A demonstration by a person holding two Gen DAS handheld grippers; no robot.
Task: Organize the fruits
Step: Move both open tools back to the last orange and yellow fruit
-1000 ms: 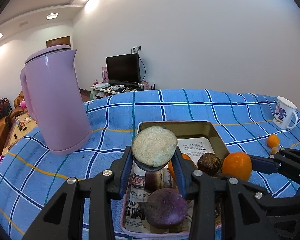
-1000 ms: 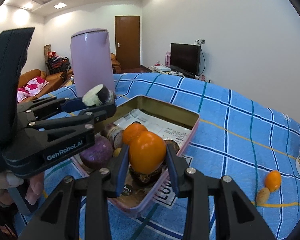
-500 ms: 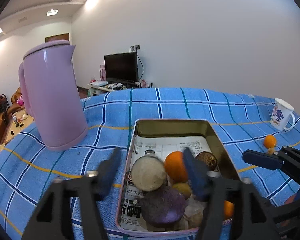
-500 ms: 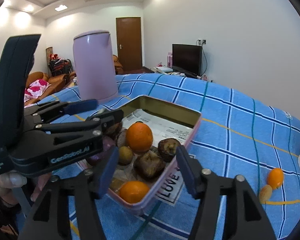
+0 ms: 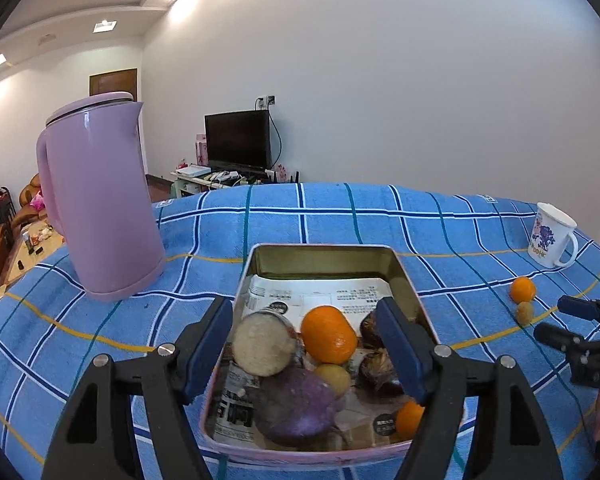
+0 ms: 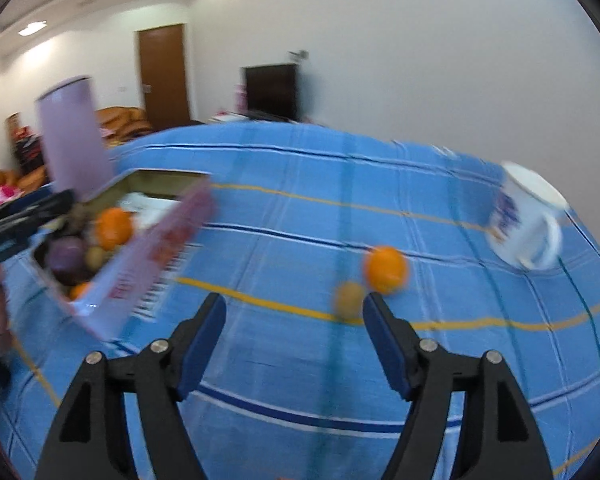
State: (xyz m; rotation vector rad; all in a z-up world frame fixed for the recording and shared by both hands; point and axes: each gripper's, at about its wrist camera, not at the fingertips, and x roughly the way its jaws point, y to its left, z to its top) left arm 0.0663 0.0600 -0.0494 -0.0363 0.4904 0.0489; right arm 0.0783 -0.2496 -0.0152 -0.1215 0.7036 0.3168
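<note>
My left tool (image 5: 306, 350) hangs spread over the tin (image 5: 320, 254) of fruit, gripping nothing. My right tool (image 6: 294, 338), jaws just opened, is empty; a small orange (image 6: 385, 269) lies just ahead.

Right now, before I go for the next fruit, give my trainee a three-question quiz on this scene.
1. True or false: the left gripper is clamped on a fruit.
2. How many fruits lie loose on the tablecloth, outside the tin?
3. Which stands nearer the loose orange: A) white mug B) purple kettle?

Key: 1 false, its jaws are open; 2 two; 3 A.
</note>
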